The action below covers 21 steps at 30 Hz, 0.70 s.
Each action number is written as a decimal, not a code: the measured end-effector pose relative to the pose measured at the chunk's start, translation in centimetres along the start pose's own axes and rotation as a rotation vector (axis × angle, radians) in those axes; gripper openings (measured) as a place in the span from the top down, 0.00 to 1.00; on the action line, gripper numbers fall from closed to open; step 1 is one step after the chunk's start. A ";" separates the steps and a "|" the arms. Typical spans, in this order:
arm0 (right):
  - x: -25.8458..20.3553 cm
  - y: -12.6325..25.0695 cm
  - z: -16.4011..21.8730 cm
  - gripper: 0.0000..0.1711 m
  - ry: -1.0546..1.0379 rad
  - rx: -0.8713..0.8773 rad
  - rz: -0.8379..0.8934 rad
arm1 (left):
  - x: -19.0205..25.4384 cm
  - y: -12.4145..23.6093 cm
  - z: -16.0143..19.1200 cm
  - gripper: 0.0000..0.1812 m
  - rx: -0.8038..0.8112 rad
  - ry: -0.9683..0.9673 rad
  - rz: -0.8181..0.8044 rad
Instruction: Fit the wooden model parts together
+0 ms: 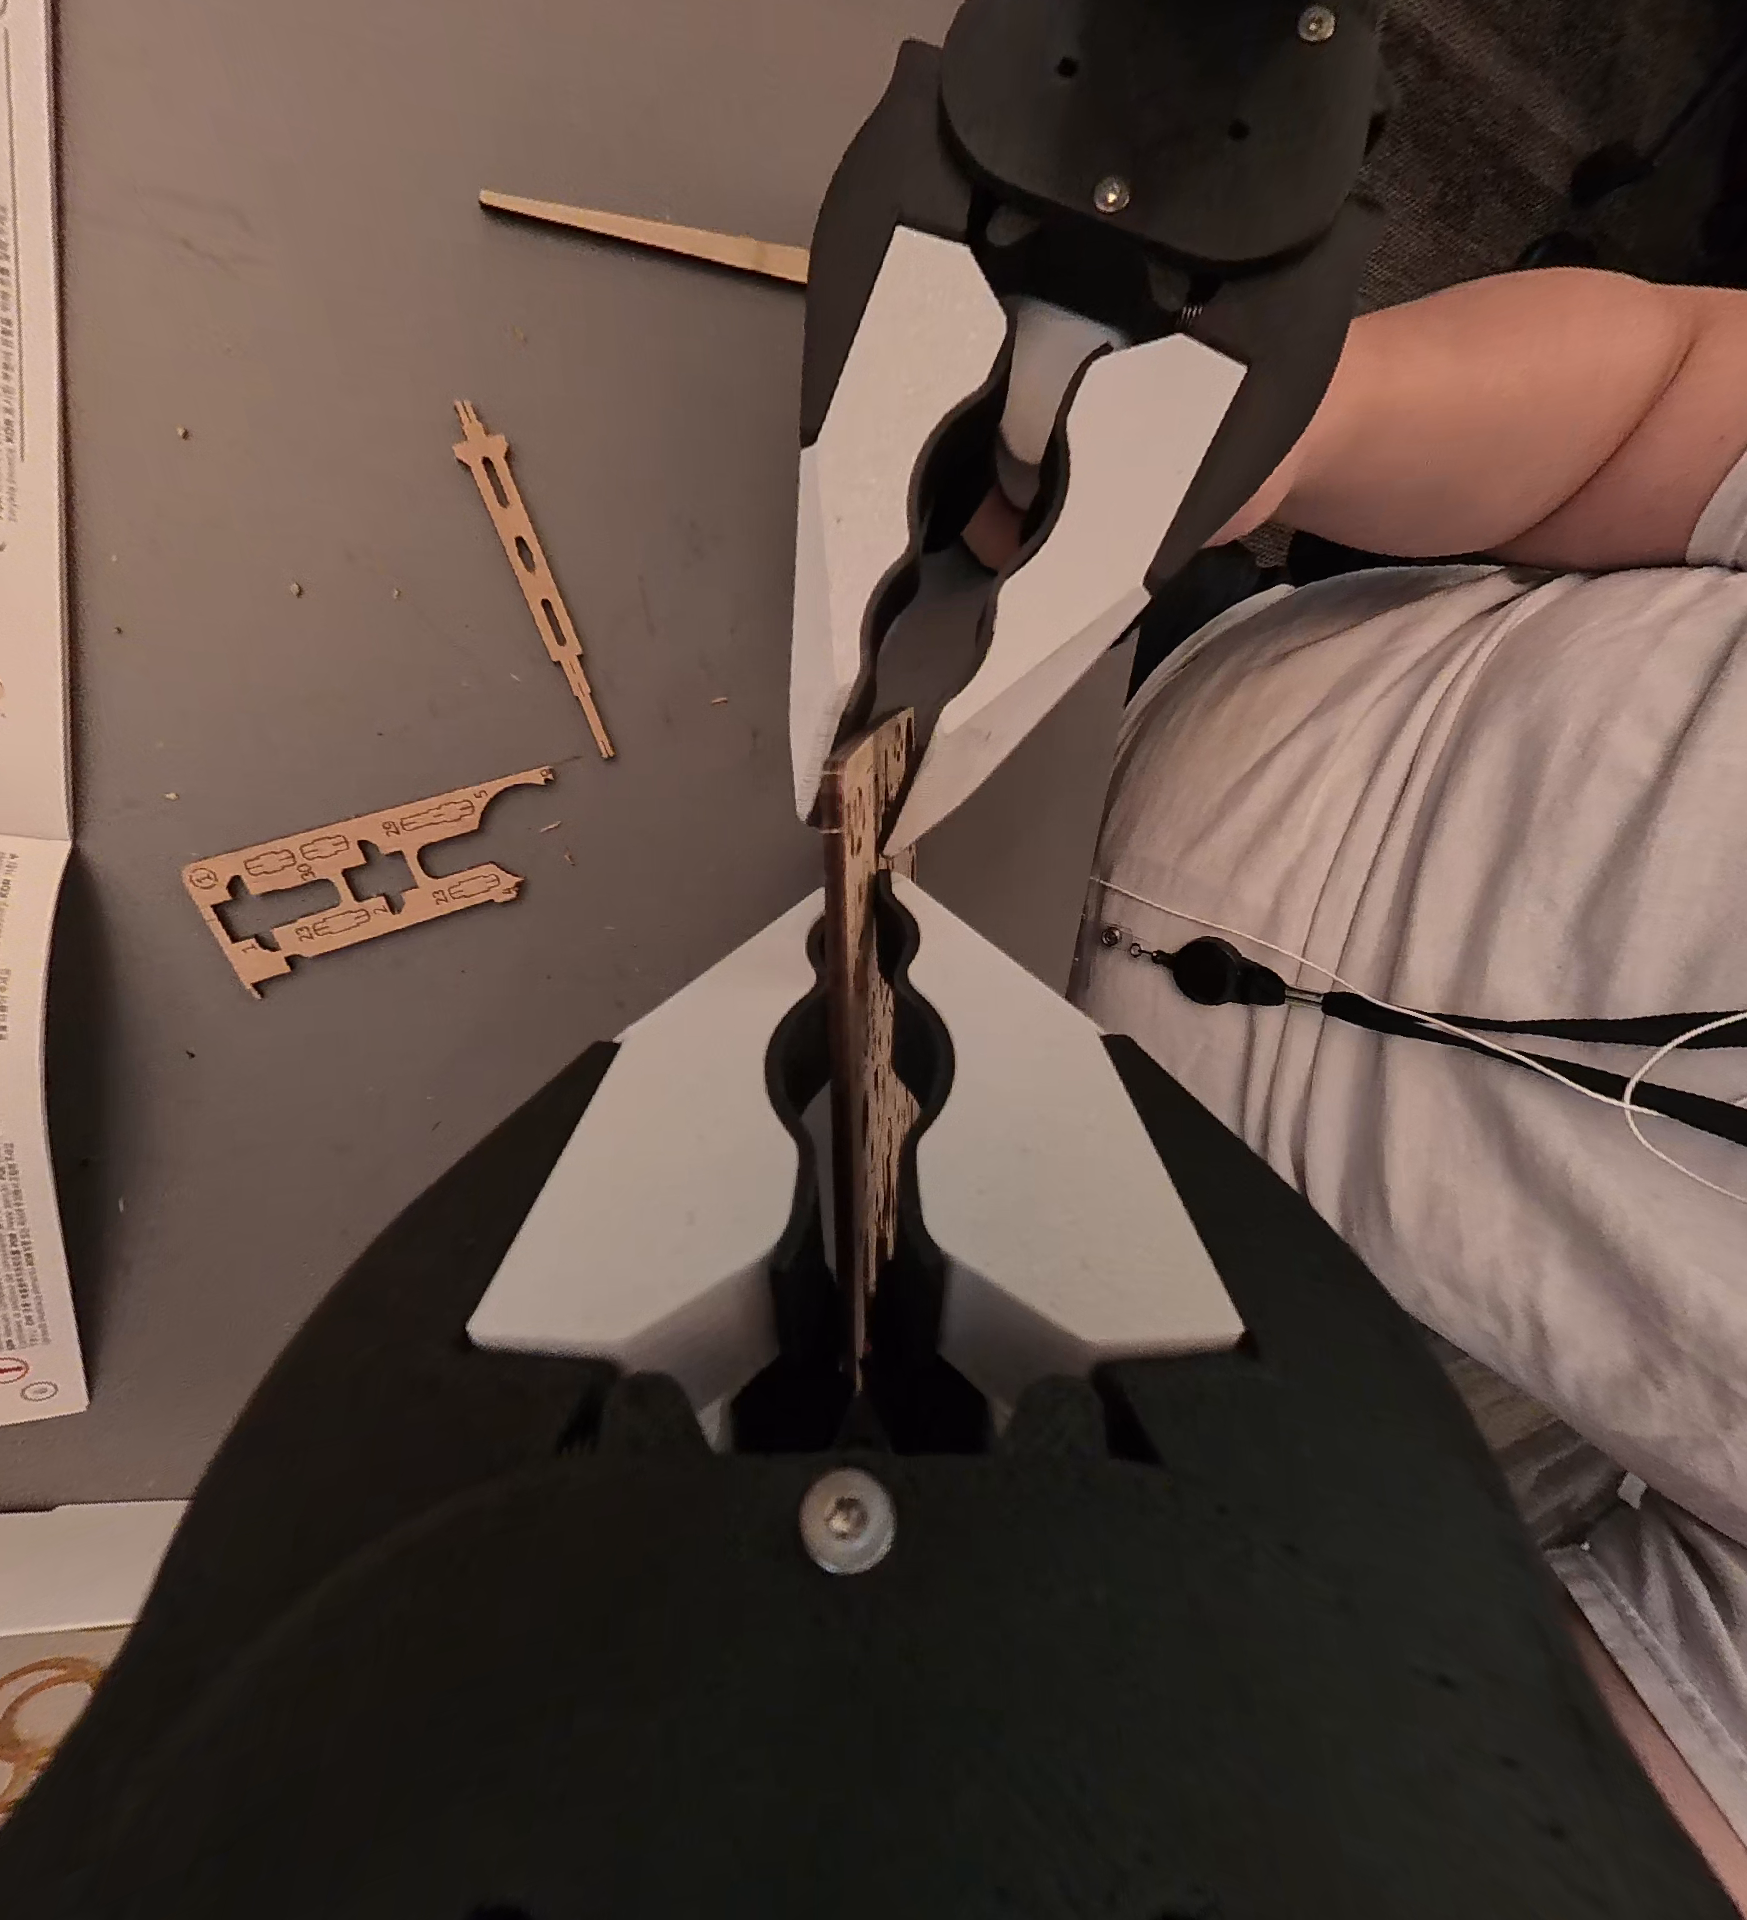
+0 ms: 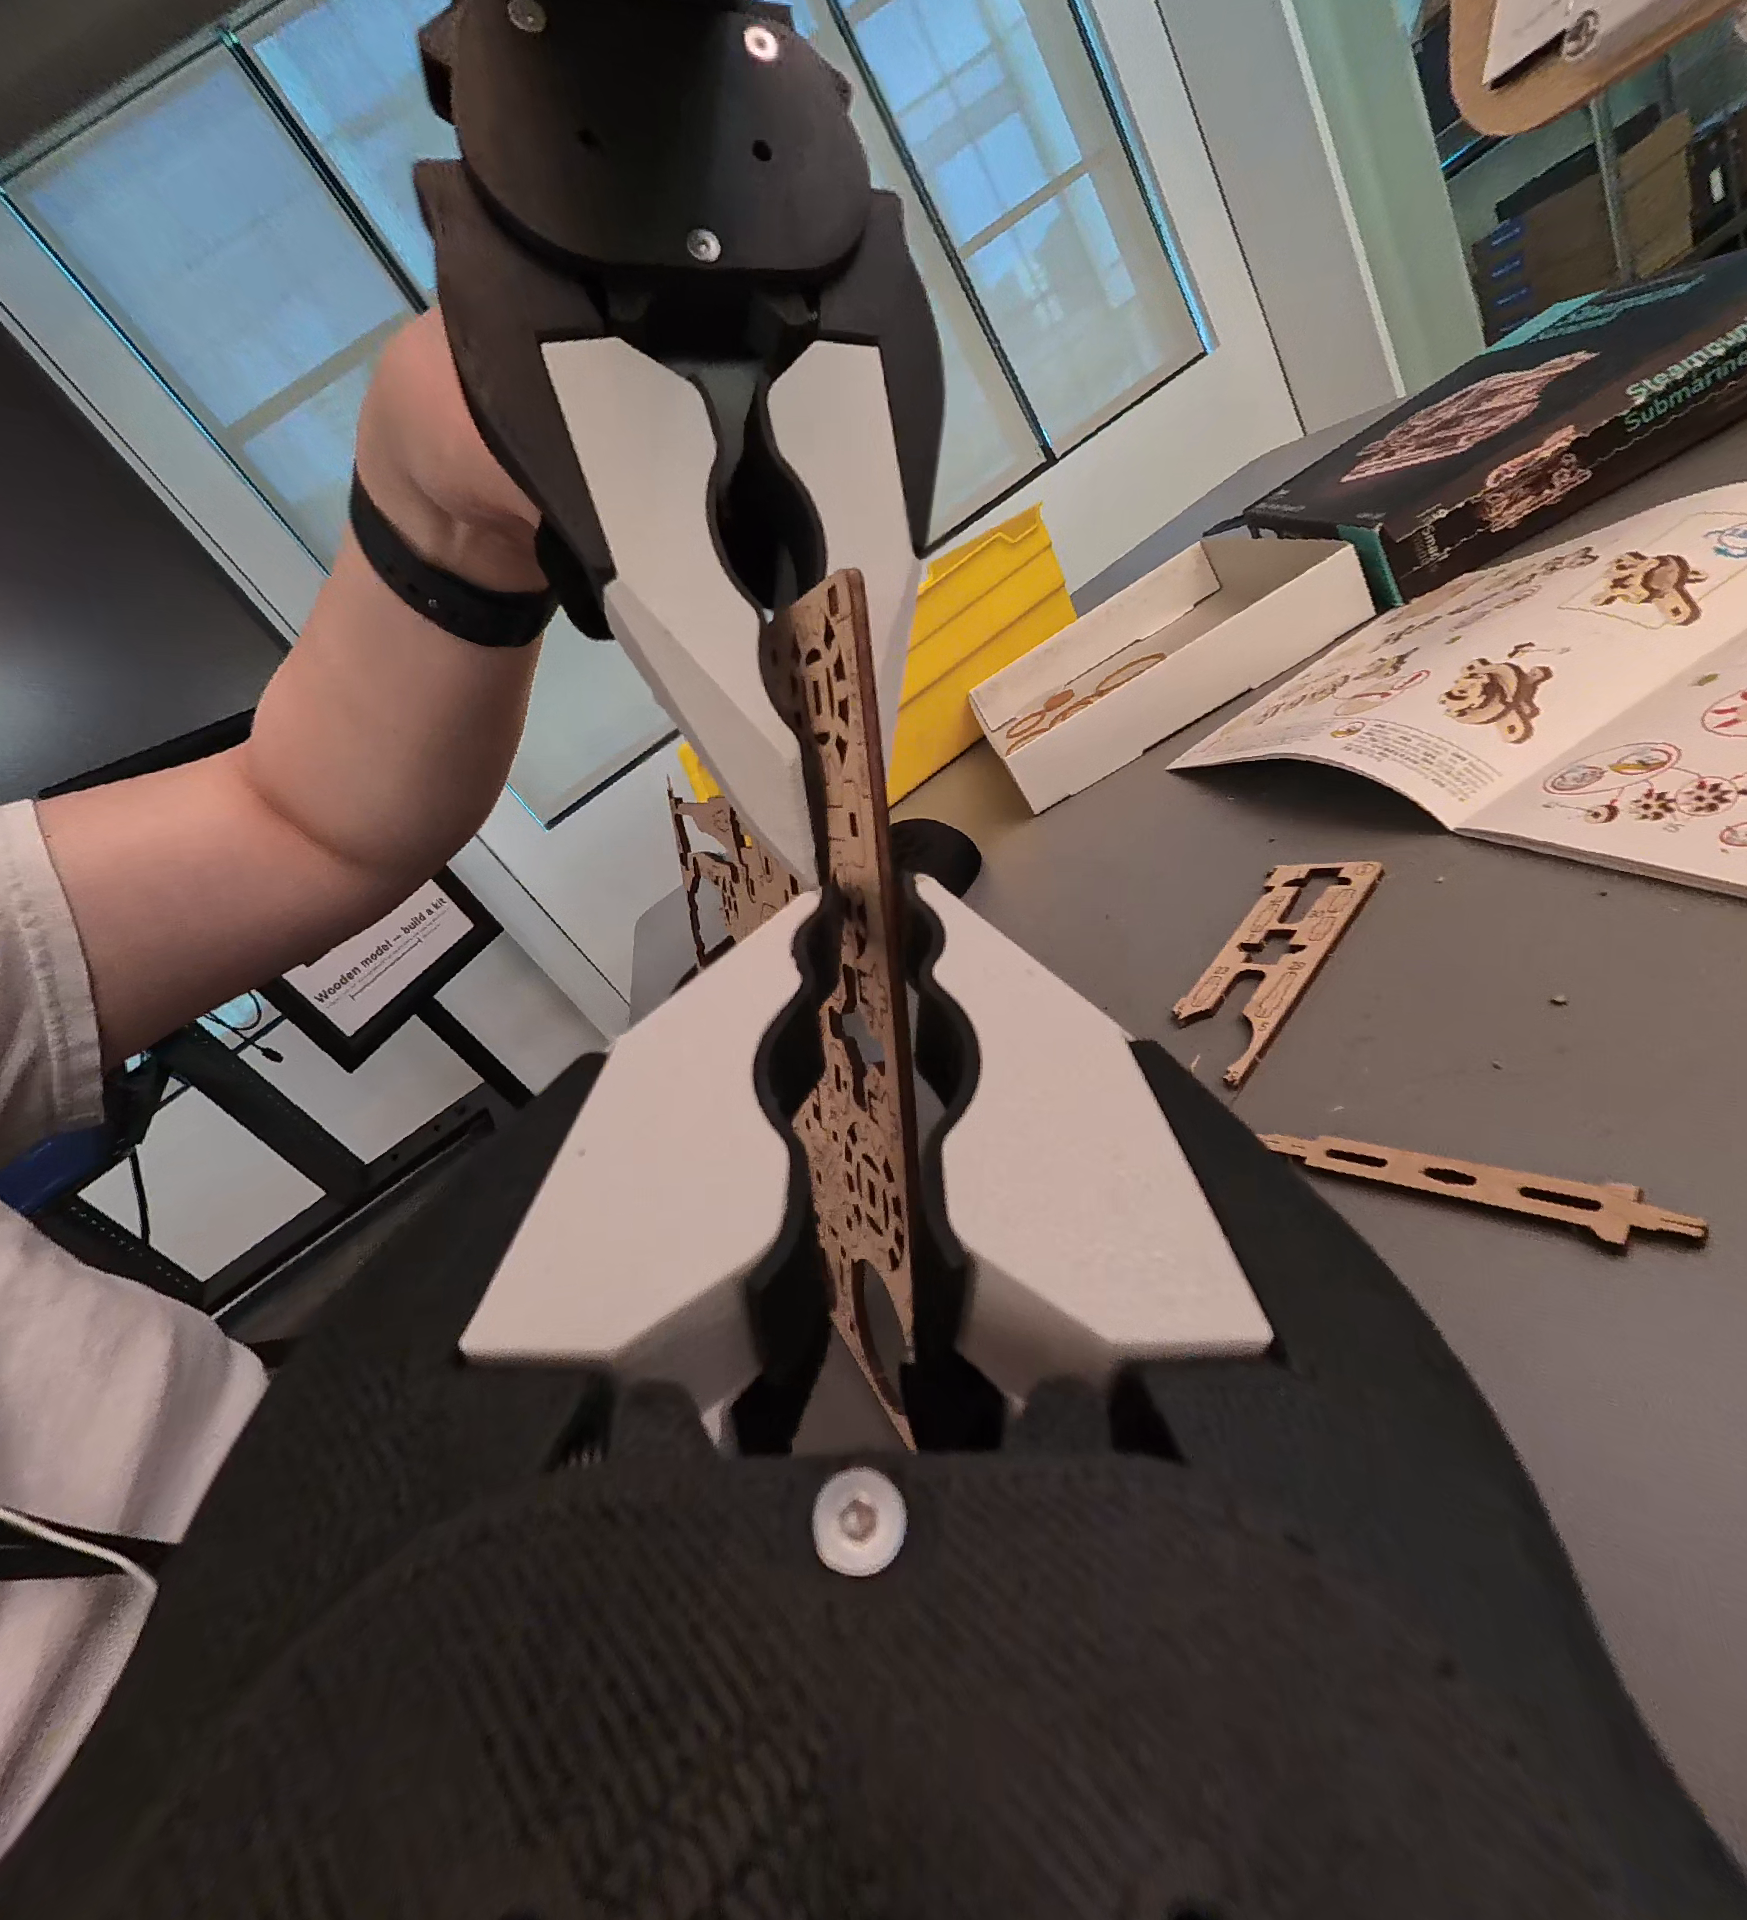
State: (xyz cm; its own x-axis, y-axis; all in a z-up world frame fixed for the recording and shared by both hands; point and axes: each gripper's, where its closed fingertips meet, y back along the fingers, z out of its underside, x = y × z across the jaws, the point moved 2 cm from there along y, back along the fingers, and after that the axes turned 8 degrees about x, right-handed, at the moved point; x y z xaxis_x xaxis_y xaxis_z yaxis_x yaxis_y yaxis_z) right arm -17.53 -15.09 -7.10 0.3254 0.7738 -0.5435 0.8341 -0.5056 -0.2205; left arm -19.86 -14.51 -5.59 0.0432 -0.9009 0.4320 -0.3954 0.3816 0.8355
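Wooden sheet (image 1: 864,1091) stands edge-on above the grey bench (image 1: 329,520), pinched from opposite ends by both claws: left claw (image 1: 861,914) from below, right claw (image 1: 864,800) angled down, tips nearly meeting, the person's forearm (image 2: 256,748) bent.

Laser-cut wooden sheet (image 2: 853,1039), matt w/ dark burnt edges.

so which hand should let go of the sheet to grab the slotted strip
Right, probably: the strip lies just beside the right gripper, and the left gripper is shut on the sheet.
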 end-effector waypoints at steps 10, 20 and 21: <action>0.0 -0.2 0.5 0.94 0.063 -0.042 0.036 | 0.0 -0.2 0.6 0.99 0.027 0.041 0.030; 0.2 -0.3 0.6 0.93 0.104 -0.048 0.082 | -0.3 -0.3 0.6 0.99 0.018 0.045 0.019; 0.2 -0.3 0.6 0.93 0.106 -0.048 0.087 | -0.3 -0.3 0.6 0.99 0.018 0.045 0.018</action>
State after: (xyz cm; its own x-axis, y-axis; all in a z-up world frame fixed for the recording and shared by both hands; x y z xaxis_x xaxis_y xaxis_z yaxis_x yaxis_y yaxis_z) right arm -17.98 -15.00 -7.69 0.4406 0.7650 -0.4697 0.8201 -0.5558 -0.1359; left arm -20.31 -14.45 -6.15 0.0766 -0.8835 0.4621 -0.4130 0.3938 0.8212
